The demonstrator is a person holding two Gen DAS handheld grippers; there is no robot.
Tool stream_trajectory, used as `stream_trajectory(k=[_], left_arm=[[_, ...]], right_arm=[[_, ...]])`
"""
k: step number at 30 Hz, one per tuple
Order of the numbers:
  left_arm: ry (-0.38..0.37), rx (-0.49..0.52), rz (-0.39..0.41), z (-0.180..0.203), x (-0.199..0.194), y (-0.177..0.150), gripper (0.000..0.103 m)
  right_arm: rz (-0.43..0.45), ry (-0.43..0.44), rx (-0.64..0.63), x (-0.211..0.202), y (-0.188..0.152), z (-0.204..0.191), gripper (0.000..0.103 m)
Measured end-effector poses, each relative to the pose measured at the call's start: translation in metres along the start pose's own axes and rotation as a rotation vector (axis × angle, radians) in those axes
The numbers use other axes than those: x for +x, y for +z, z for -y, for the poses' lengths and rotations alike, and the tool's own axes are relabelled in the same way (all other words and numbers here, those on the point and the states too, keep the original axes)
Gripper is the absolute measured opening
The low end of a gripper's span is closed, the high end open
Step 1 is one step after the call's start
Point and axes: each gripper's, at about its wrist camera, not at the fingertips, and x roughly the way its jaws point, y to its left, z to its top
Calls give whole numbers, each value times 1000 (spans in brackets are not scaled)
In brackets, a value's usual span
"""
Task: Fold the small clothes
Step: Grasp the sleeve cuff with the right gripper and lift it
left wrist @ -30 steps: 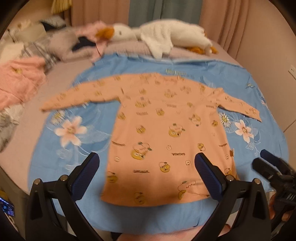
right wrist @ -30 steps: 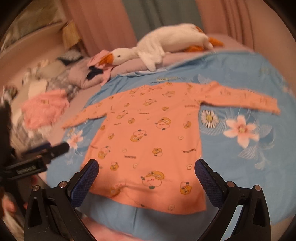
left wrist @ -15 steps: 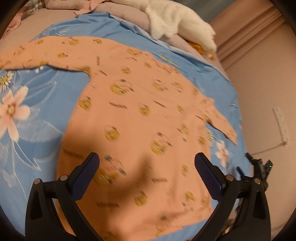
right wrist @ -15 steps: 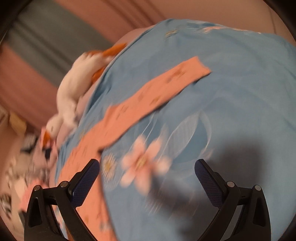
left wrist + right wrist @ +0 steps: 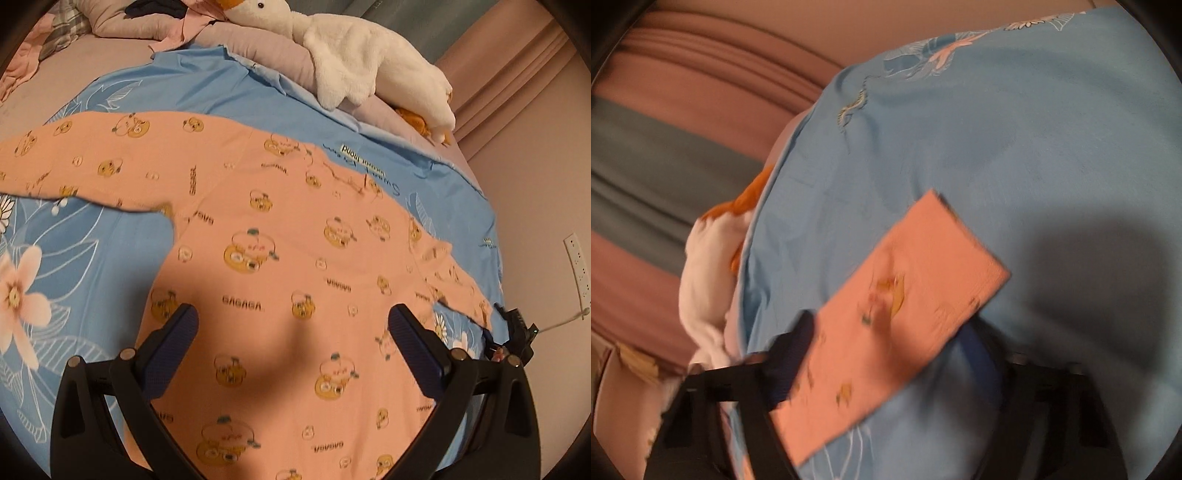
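Orange long-sleeve top [image 5: 295,280] is lying flat, sleeves out, on the blue floral sheet [image 5: 92,236]. Left gripper [image 5: 293,328] is hovering over the chest, fingers spread wide, gripping nothing. Right gripper [image 5: 886,354] is sitting at the sleeve cuff [image 5: 908,291], fingers either side of it; blurred, can't tell if it's clamping. Plush goose [image 5: 354,59] is lying behind.

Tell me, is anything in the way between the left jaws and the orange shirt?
No, nothing visible is. The left gripper hovers open right above the orange shirt, which lies flat on the blue sheet. The stuffed goose sits far off at the bed's far edge.
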Motion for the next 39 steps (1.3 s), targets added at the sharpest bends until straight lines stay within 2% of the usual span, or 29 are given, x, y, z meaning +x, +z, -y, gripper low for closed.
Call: stream_trajectory(k=[1, 2, 3, 5, 6, 9, 13, 15, 17, 18, 20, 22, 24, 27, 30, 31, 32, 33, 35, 37, 39], left_arm=[[-2, -5, 0, -1, 1, 2, 102], [-1, -11, -2, -2, 3, 3, 102], [2, -16, -3, -4, 3, 5, 102], [17, -18, -4, -9, 3, 7, 102], [24, -21, -2, -13, 2, 8, 102], [27, -40, 13, -26, -4, 12, 102], [19, -74, 24, -42, -13, 15, 102], [10, -82, 35, -50, -21, 14, 102], [7, -88, 44, -56, -28, 15, 102], [4, -94, 50, -61, -32, 15, 102], [4, -107, 61, -71, -41, 16, 102], [7, -116, 70, -83, -50, 17, 102], [15, -123, 76, -93, -57, 18, 102], [27, -139, 87, -109, -67, 16, 102], [41, -156, 88, -121, -70, 16, 102], [45, -163, 87, -125, -70, 16, 102], [48, -167, 87, -128, -71, 15, 102], [53, -172, 85, -131, -70, 15, 102], [55, -180, 82, -134, -69, 15, 102], [47, -186, 88, -137, -69, 16, 102], [39, -186, 100, -136, -69, 17, 102]], right_arm=[[2, -27, 11, 3, 0, 2, 39], [6, -42, 21, 1, 1, 6, 13], [11, -54, 39, 0, 0, 7, 6], [37, -45, 5, -6, -1, -4, 6], [51, -49, -52, -16, -4, -15, 6], [70, -61, -302, -31, -18, -77, 6], [77, 31, -583, -60, -65, -177, 6], [53, 82, -716, -67, -102, -230, 6], [33, 117, -813, -67, -136, -266, 6], [22, 136, -889, -66, -164, -292, 6], [10, 157, -1002, -61, -207, -324, 6], [14, 148, -1153, -50, -266, -356, 6], [-7, 141, -1257, -35, -315, -374, 6], [-51, 133, -1387, -4, -376, -388, 6], [-28, 21, -1617, 32, -445, -386, 8], [-74, 3, -1671, 45, -466, -381, 9], [-152, 5, -1716, 58, -485, -373, 16], [-211, 3, -1759, 66, -497, -366, 32], [-243, -1, -1844, 69, -516, -350, 35], [-240, 56, -1875, 56, -518, -344, 35], [-323, 199, -1822, 30, -500, -341, 36]])
